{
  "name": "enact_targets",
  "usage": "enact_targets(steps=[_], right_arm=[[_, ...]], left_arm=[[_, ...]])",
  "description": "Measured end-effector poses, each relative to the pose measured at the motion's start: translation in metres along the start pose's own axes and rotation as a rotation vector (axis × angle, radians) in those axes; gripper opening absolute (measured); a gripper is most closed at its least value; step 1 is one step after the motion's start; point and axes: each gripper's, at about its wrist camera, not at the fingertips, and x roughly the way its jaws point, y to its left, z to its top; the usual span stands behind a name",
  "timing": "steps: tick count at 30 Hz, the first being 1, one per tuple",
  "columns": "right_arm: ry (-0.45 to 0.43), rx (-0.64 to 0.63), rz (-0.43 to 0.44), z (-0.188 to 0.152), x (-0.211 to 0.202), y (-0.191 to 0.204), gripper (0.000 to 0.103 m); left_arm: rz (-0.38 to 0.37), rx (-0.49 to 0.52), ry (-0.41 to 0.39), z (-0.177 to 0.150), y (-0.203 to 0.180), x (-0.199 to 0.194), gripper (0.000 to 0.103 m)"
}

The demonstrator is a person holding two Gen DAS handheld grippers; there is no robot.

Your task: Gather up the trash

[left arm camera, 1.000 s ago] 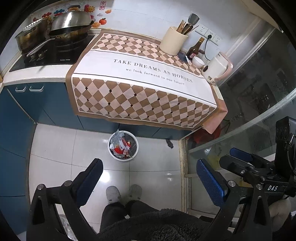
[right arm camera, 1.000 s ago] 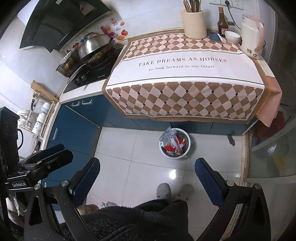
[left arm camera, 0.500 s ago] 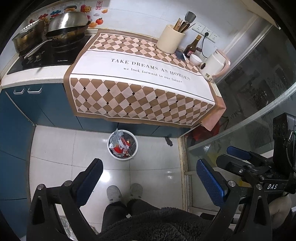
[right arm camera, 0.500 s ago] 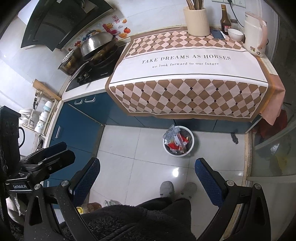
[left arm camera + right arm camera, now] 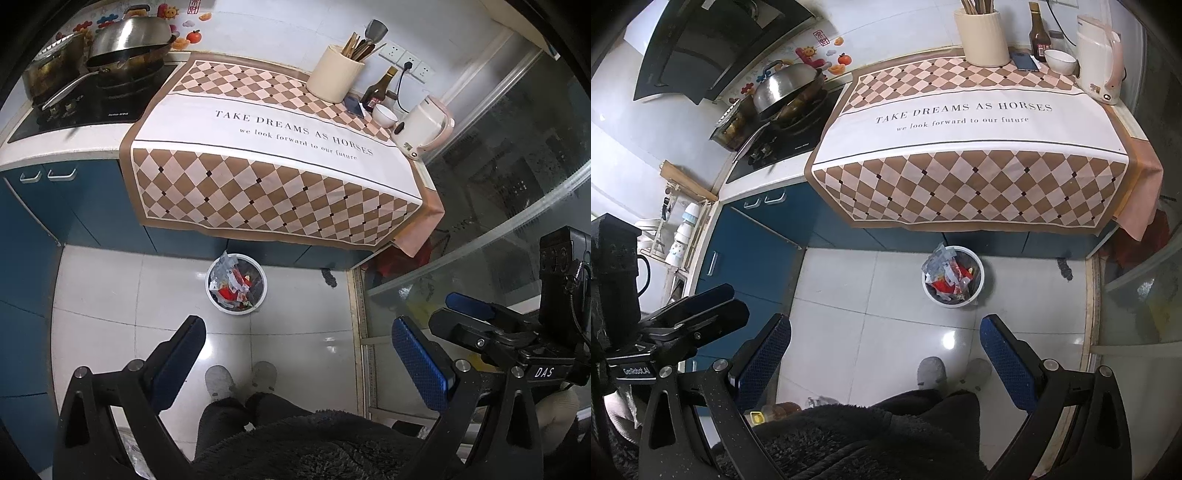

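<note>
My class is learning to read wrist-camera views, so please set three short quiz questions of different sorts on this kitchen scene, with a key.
1. True or false: the white trash bin stands on the floor in front of the blue cabinets.
2. Multiple choice: the item nearest the right end of the tablecloth is A) the wok, B) the white kettle, C) the utensil holder.
3. Fill in: the left gripper and the right gripper both have jaws that are ____, holding nothing.

Key: 1 true; 2 B; 3 open.
</note>
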Motion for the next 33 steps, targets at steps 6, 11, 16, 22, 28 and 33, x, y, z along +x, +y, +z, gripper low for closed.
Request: enact_targets(steps=[6, 11, 16, 22, 28, 33], right_arm=[[0.006, 0.006, 0.010, -0.0013, 0.0013, -0.0010, 0.103], [0.012, 0.012, 0.017, -0.0011, 0.0027, -0.0021, 0.103], [0.014, 0.011, 0.021, -0.0019, 0.0037, -0.0022, 0.103], [0.016, 0.012, 0.025, -0.0017, 0.0051, -0.0017, 0.103], [0.017, 0.012, 0.026, -0.0014, 0.0047, -0.0026, 0.103], [0.017, 0.014, 0.027, -0.0008, 0.0057, -0.0021, 0.103]], left_arm=[[-0.002, 0.003, 0.001, -0.0005, 0.0013, 0.0002, 0.103], [-0.002, 0.003, 0.001, -0.0005, 0.0014, 0.0003, 0.103], [-0.003, 0.004, 0.002, -0.0001, 0.0017, 0.0001, 0.103], [-0.003, 0.004, 0.002, 0.0000, 0.0015, 0.0003, 0.103], [-0.002, 0.002, 0.003, 0.0005, 0.0014, 0.0005, 0.103], [-0.001, 0.003, 0.005, -0.0001, -0.0006, 0.0008, 0.103]])
